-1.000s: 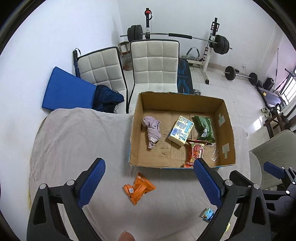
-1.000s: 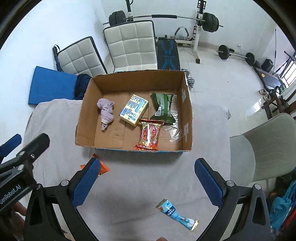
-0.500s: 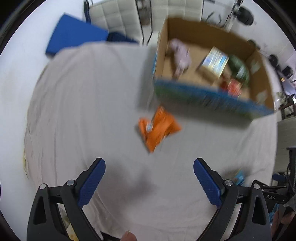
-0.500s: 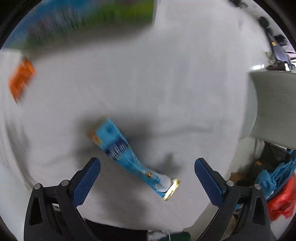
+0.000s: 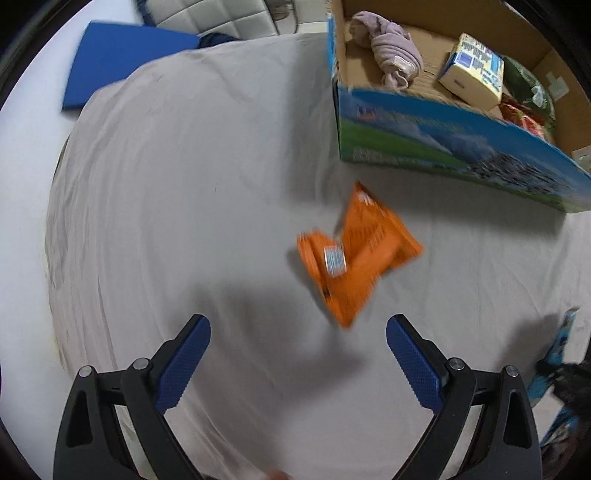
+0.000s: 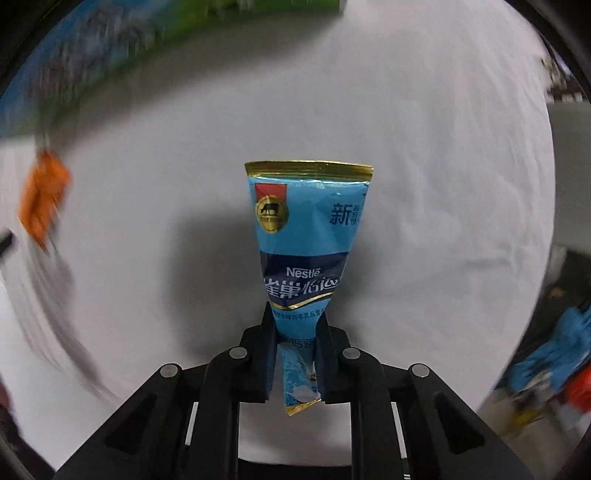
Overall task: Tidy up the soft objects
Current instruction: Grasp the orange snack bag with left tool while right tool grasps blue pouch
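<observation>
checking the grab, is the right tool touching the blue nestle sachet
Touching. The right wrist view shows the right tool shut on the blue Nestle sachet, both fingers pressed against its narrow lower end.

Counter (image 5: 166,184) covered in wrinkled grey-white cloth, soft shadows on it. Blue mat (image 5: 122,59) against white wall (image 5: 33,55) at far left. White quilted chair (image 5: 221,14) behind counter edge. Right wrist view edges blurred.

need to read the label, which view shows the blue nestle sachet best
The right wrist view: the blue sachet fills the centre, sharp, pinched between the right tongs. The left wrist view shows only a blurred sliver of it at the right edge.
</observation>
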Demonstrator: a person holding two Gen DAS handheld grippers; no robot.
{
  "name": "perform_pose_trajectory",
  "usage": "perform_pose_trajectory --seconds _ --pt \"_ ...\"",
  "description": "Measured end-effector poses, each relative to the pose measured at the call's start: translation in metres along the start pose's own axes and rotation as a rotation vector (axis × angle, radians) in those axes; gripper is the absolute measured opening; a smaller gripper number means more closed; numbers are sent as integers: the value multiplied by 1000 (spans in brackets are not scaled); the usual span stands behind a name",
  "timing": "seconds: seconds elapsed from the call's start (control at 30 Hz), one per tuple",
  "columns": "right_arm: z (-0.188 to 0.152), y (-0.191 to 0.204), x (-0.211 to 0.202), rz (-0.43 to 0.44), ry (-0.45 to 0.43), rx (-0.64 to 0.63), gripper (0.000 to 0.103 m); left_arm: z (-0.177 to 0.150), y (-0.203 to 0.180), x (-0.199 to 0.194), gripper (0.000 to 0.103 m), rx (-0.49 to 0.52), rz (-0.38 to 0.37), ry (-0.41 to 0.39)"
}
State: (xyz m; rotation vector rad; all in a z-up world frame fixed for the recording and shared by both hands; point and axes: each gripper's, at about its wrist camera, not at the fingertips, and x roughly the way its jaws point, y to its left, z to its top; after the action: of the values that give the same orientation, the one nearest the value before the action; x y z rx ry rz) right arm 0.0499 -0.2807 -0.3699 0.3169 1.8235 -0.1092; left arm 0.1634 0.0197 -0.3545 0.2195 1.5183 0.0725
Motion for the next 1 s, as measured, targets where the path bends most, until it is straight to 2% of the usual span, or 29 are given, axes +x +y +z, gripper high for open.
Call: perform_pose_trajectory --seconds 0.07,0.23,0.3,0.37,0.4,0.43,0.47,0.5,0.57,0.7,0.73,0.77,0.8,0.93,0.97,1.0 --pt "12 1 -1 37 -2 49 18 15 -6 11 98 58 8 20" --pt "30 10 2 47 7 75 23 35 -32 41 98 206 2 76" --pt "28 8 6 43 19 80 33 34 -45 54 98 269 -1 109" --pt "29 10 8 45 29 73 41 30 -54 59 95 297 -19 103" --pt "28 11 8 47 29 69 42 28 -55 60 82 289 -28 102" --pt "29 14 8 50 30 66 42 26 -56 60 76 274 -34 110" --pt "28 14 8 53 30 66 42 23 -56 61 66 253 -41 128" --pt "25 13 9 55 31 66 41 21 -54 62 60 212 -73 152" --pt "21 9 8 66 32 60 40 13 -45 64 59 89 -156 201" --pt "15 6 1 71 28 36 43 -10 -40 67 57 -73 -250 262" --pt "15 5 -1 59 23 32 45 -14 -40 68 57 -93 -261 264" --pt "13 2 -2 43 15 30 53 -18 -41 70 57 -110 -266 260" --pt "12 3 -2 33 7 32 59 -21 -42 73 57 -119 -270 265" --pt "8 -3 9 29 29 58 60 -35 -58 76 59 -51 -219 247" --pt "7 -4 12 32 33 64 59 -37 -62 76 59 -36 -207 242" --pt "6 -5 15 33 32 69 49 -39 -66 75 57 -34 -204 236"
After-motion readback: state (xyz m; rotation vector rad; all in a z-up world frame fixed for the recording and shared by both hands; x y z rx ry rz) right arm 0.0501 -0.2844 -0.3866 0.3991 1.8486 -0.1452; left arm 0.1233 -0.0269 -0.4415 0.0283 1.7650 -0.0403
